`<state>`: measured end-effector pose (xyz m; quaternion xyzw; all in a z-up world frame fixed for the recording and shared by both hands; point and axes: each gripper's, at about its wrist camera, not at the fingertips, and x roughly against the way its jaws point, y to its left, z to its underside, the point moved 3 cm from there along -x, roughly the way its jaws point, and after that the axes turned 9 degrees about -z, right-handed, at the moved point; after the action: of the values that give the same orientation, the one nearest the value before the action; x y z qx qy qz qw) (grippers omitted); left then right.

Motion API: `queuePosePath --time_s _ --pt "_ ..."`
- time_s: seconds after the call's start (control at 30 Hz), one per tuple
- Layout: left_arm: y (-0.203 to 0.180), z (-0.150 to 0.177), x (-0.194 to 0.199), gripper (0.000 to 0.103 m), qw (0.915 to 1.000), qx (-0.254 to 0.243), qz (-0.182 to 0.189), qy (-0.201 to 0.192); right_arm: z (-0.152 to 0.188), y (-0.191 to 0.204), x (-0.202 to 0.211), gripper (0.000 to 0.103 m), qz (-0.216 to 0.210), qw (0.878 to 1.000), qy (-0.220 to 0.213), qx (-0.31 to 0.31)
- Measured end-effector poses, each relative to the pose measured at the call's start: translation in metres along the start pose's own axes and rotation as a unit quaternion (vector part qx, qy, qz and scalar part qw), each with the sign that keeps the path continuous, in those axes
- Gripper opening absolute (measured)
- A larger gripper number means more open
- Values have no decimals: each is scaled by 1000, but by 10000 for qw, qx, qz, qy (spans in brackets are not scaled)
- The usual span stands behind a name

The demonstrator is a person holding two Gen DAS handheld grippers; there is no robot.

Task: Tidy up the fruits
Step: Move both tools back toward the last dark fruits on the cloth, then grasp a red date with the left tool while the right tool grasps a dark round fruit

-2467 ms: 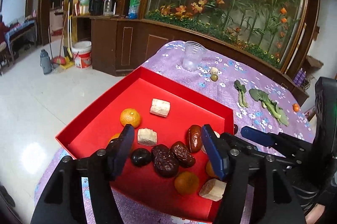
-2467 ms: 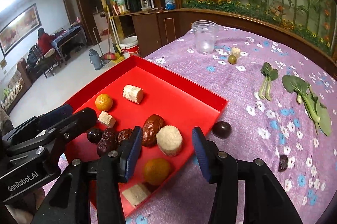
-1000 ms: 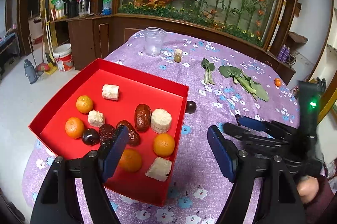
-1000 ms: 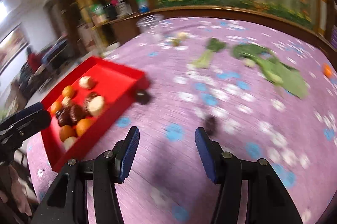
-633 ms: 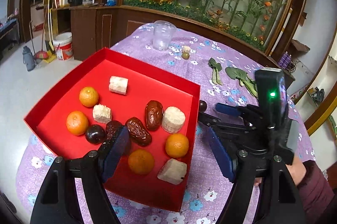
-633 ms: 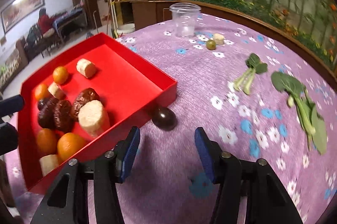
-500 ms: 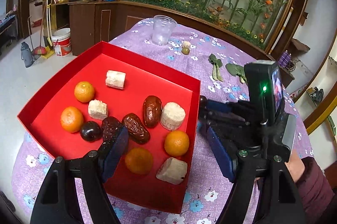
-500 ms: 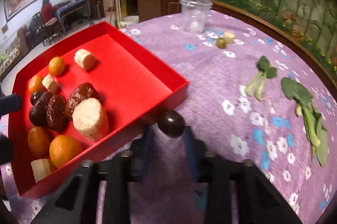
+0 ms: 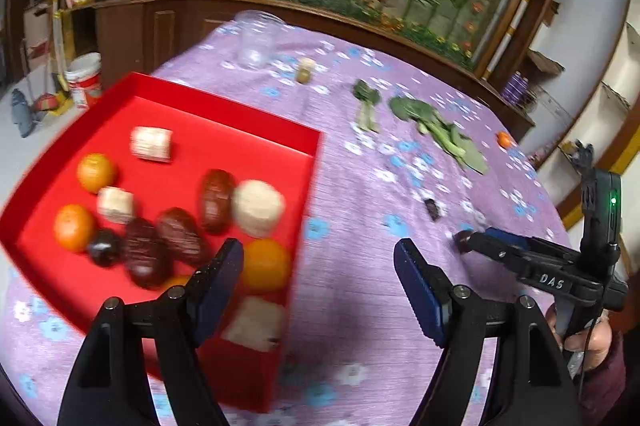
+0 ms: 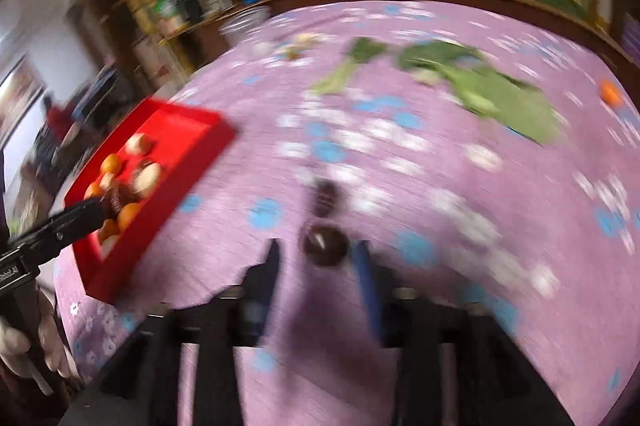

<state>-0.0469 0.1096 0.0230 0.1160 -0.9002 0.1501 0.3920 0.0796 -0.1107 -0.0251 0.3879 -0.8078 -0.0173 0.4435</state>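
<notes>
A red tray (image 9: 256, 120) on the purple flowered tablecloth holds oranges (image 9: 265, 265), brown dates (image 9: 182, 236), pale cut pieces (image 9: 257, 207) and a dark plum (image 9: 105, 247). My left gripper (image 9: 318, 268) is open and empty over the tray's right edge. My right gripper (image 10: 318, 258) is shut on a dark round plum (image 10: 324, 245), held over the cloth right of the tray (image 10: 188, 128); it also shows in the left wrist view (image 9: 466, 240). A small dark fruit piece (image 10: 325, 198) lies just beyond the plum. The right wrist view is blurred.
Green leafy vegetables (image 9: 436, 130) lie on the far cloth. A clear plastic cup (image 9: 256, 40) stands at the back, with a small green fruit (image 9: 303, 75) near it. A small orange (image 9: 504, 139) sits near the right table edge.
My right gripper closed on the dark plum beside the tray and carried it right, away from the tray. My left gripper stayed open and shifted right.
</notes>
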Motion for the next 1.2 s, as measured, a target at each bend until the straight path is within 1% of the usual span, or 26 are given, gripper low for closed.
queuePosePath --time_s 0.07,0.13,0.23,0.3,0.37,0.4,0.43,0.5,0.53,0.63,0.73,0.77,0.83,0.9,0.93,1.0,1.1,1.17,1.2 --pt "-14 -1 -6 77 9998 -92 133 81 6 -27 18 64 174 9988 -289 -356" --pt "-29 -1 -11 77 9994 -227 218 128 7 -33 20 64 126 9983 -329 -455" --pt "-49 -2 -15 76 9983 -410 395 136 7 -29 14 64 119 9990 -323 -302" --pt "-63 -6 -19 76 9970 -560 532 96 8 -26 13 64 298 9988 -362 -140" --pt "-80 -10 -25 63 9947 -752 694 109 7 -28 17 64 405 9978 -511 -126" --pt "-85 -11 -27 50 9937 -829 747 131 7 -33 21 64 349 9974 -595 -219" --pt "-94 -13 -33 45 9925 -914 792 169 7 -38 25 64 312 9968 -668 -322" --pt "-110 -19 -45 45 9898 -1087 895 211 7 -43 28 64 297 9958 -749 -427" --pt "-117 -22 -53 45 9886 -1171 923 217 7 -54 34 64 310 9935 -914 -611" --pt "-138 -28 -76 45 9839 -1492 937 289 8 -65 42 64 360 9899 -1087 -830" --pt "-149 -28 -98 44 9793 -1799 848 385 8 -72 48 64 394 9878 -1173 -940" --pt "-148 -25 -105 40 9780 -1861 812 470 8 -73 49 64 383 9873 -1191 -975" --pt "-144 -22 -110 32 9768 -1963 680 514 8 -78 51 64 352 9862 -1201 -1081" --pt "-138 -18 -109 21 9762 -1933 754 632 9 -82 52 64 284 9857 -1167 -1185" --pt "-136 -17 -108 22 9763 -1914 783 637 9 -82 52 64 284 9857 -1167 -1185" --pt "-135 -16 -107 21 9765 -1918 776 610 13 -83 49 64 234 9866 -1004 -1266" --pt "-136 -13 -107 22 9755 -1947 792 650 19 -76 46 64 227 9894 -767 -1208" --pt "-140 -11 -105 24 9738 -2081 725 557 23 -70 45 64 296 9917 -649 -1071" --pt "-144 -10 -105 29 9726 -2147 712 533 26 -65 44 64 361 9930 -561 -974"
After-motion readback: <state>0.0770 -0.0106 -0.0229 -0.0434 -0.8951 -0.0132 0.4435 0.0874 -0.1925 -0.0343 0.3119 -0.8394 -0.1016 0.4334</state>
